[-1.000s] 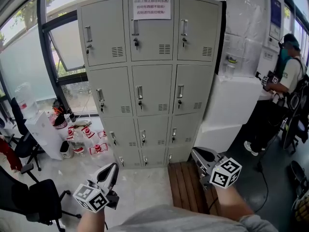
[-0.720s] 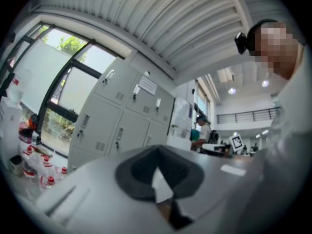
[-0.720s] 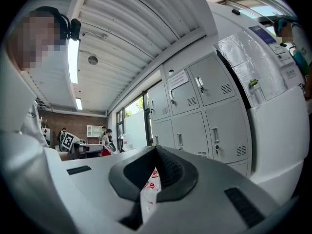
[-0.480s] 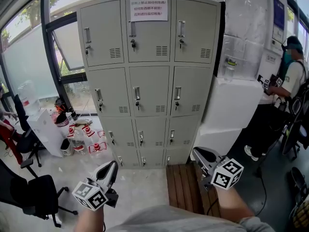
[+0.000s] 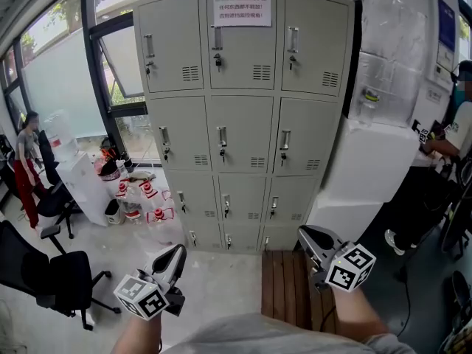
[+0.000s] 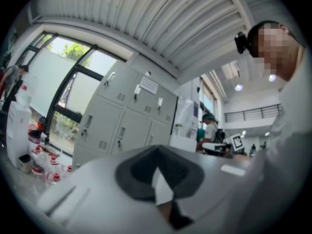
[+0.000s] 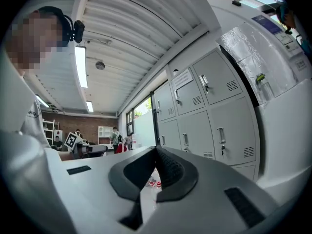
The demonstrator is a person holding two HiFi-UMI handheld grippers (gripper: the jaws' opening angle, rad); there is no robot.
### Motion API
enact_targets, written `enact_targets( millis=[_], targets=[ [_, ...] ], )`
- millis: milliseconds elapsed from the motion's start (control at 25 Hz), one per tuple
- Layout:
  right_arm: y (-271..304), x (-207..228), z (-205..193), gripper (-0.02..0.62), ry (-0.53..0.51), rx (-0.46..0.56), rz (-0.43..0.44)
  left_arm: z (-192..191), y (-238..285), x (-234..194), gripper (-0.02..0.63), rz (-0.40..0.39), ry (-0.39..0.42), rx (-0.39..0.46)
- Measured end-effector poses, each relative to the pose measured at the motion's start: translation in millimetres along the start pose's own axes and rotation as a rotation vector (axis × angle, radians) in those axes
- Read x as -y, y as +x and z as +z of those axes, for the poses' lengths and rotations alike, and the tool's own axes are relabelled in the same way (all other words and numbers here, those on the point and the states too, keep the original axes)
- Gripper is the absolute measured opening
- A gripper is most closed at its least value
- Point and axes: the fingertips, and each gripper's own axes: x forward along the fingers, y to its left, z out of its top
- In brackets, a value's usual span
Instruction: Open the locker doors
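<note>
The grey metal locker [image 5: 243,116] stands ahead against the wall, three columns wide. Every door I can see is closed, each with a handle and a key lock, and a paper notice [image 5: 242,9] hangs on the top middle door. My left gripper [image 5: 178,250] is low at the left, shut and empty, well short of the locker. My right gripper [image 5: 303,231] is low at the right, also shut and empty. The left gripper view has the left gripper [image 6: 156,149] with the locker [image 6: 126,116] far beyond its closed tips. The right gripper view shows the right gripper [image 7: 156,149] and the locker [image 7: 204,111] the same way.
A slatted wooden platform [image 5: 284,286] lies on the floor before the locker's right side. Big white wrapped boxes [image 5: 369,168] stand right of the locker. Red-capped bottles [image 5: 144,198] and a black office chair [image 5: 51,279] are at the left. People stand at the far right [image 5: 457,124] and left [image 5: 26,161].
The locker has shifted a little to the right in the head view, and a person has come into sight at the left. Both grippers stay shut and low, having drifted only slightly.
</note>
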Motion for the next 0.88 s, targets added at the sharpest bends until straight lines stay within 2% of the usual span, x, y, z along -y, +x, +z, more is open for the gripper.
enact_targets(
  millis=[200, 400, 640, 880],
  targets=[
    [35, -7, -9, 0.008, 0.005, -0.013, 0.038, -1, -14, -27, -0.002, 0.040, -0.004, 0.004],
    [102, -18, -21, 0.008, -0.013, -0.040, 0.071, -13, -21, -91, -0.002, 0.062, -0.050, 0.007],
    [227, -14, -27, 0.008, -0.052, -0.029, 0.046, -8, 7, -221, -0.002, 0.026, -0.060, -0.002],
    [359, 1, -4, 0.008, -0.055, 0.010, -0.045, 51, 60, -356, -0.002, -0.074, -0.025, -0.020]
  ],
)
